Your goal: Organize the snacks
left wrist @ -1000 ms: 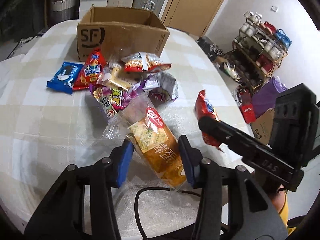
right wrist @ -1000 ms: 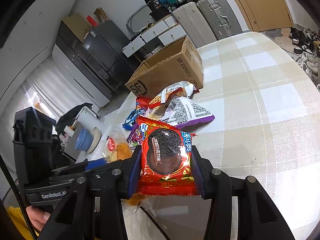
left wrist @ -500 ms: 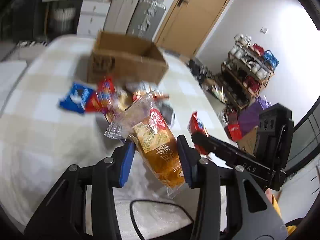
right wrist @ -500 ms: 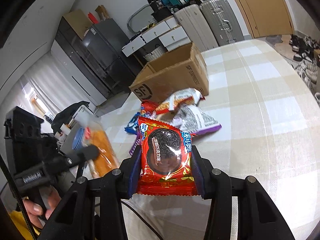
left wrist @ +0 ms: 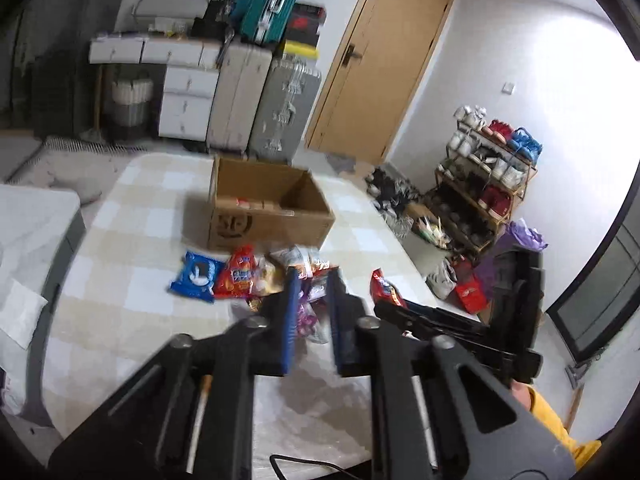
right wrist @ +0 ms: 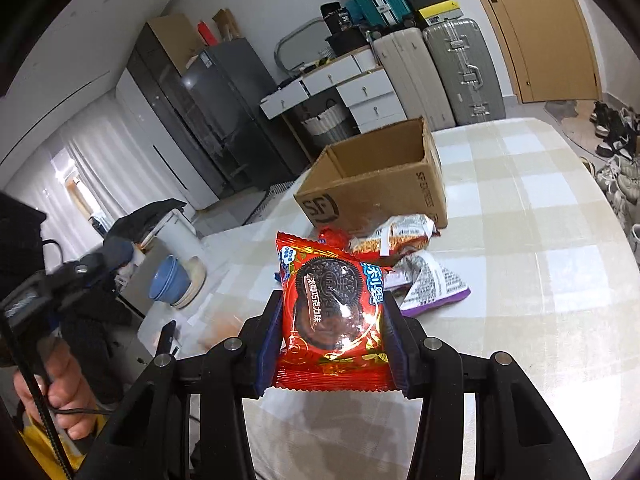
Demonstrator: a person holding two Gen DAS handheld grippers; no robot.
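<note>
My right gripper [right wrist: 333, 308] is shut on a red chocolate-cookie packet [right wrist: 332, 280], held upright above the checked tablecloth [right wrist: 540, 280]. The same packet [left wrist: 383, 287] shows in the left wrist view, at the tip of the right gripper [left wrist: 394, 306]. My left gripper [left wrist: 312, 280] is closing, its blue pads [left wrist: 291, 300] nearly together with nothing between them. It hangs high over the snack pile, with a blue cookie pack [left wrist: 196, 276] and a red pack [left wrist: 238, 276] below. Behind the pile stands the open cardboard box [left wrist: 272, 216]. A blurred orange smear [right wrist: 224, 324] shows low on the table.
Suitcases [left wrist: 280, 108] and white drawers [left wrist: 184, 100] stand behind the table, and a shoe rack [left wrist: 484, 176] is at the right. A purple-edged wrapper [right wrist: 432, 284] and a noodle packet [right wrist: 392, 236] lie before the box [right wrist: 376, 184]. A hand [right wrist: 60, 392] holds the left gripper's handle.
The left gripper rose and swung back, and the orange bread packet it held is gone from its jaws, which have closed. The right gripper lifted a little, still gripping the red packet.
</note>
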